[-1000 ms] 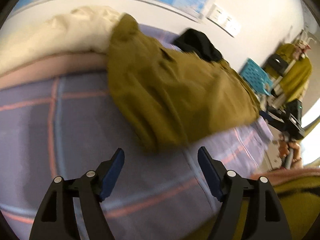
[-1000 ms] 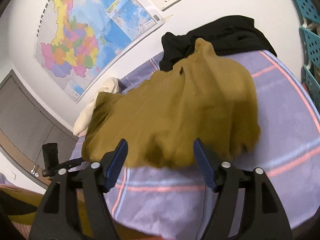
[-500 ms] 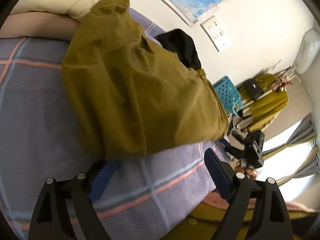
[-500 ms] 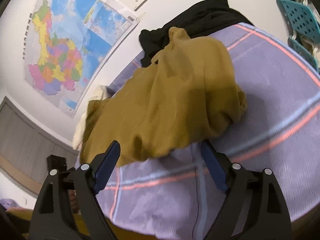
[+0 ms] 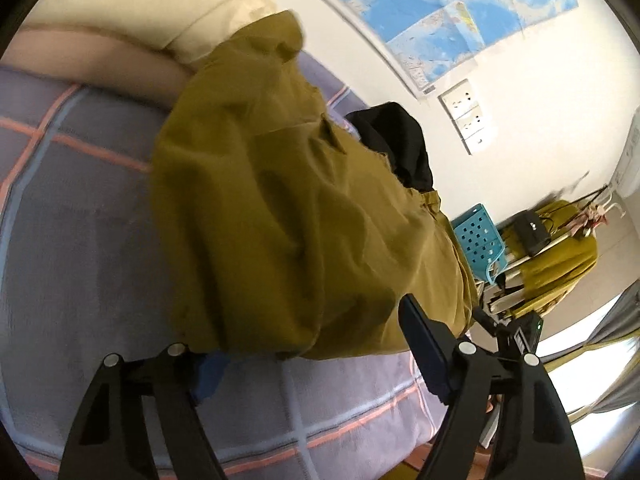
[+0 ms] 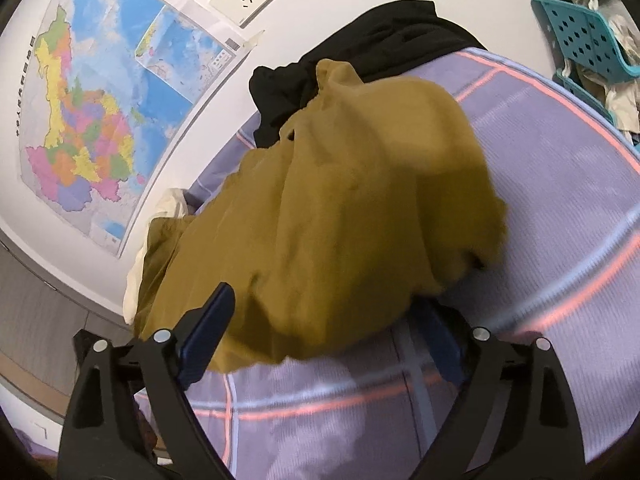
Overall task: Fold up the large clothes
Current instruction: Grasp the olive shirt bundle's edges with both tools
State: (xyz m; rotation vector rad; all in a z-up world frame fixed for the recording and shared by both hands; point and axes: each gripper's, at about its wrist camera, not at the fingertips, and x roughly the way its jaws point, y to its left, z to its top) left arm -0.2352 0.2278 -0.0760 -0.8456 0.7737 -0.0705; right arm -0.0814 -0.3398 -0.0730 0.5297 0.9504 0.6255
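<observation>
A large olive-brown garment [image 5: 300, 220] lies bunched on the bed's purple plaid cover [image 5: 80, 240]. My left gripper [image 5: 310, 332] is at its near hem, jaws wide and closing. Its left finger is tucked under the cloth and its right finger [image 5: 424, 344] rests against the hem's edge. In the right wrist view the same garment [image 6: 340, 200] spreads over the cover [image 6: 560, 160]. My right gripper [image 6: 320, 300] straddles its near fold, jaws opening. The left finger [image 6: 208, 328] shows in front of the cloth; the right one is half hidden beneath it.
A black garment [image 5: 392, 140] [image 6: 380, 40] lies behind the olive one by the wall. Cream bedding [image 5: 140, 0] sits at the bed's head. A blue perforated basket [image 5: 478, 236] [image 6: 580, 28] and a clothes rack [image 5: 560, 256] stand past the bed's foot. A map [image 6: 100, 100] hangs on the wall.
Both grippers rolled and moved in towards the olive garment. Its near hem, earlier ahead of the fingertips, now lies between each pair of jaws, covering one finger on each.
</observation>
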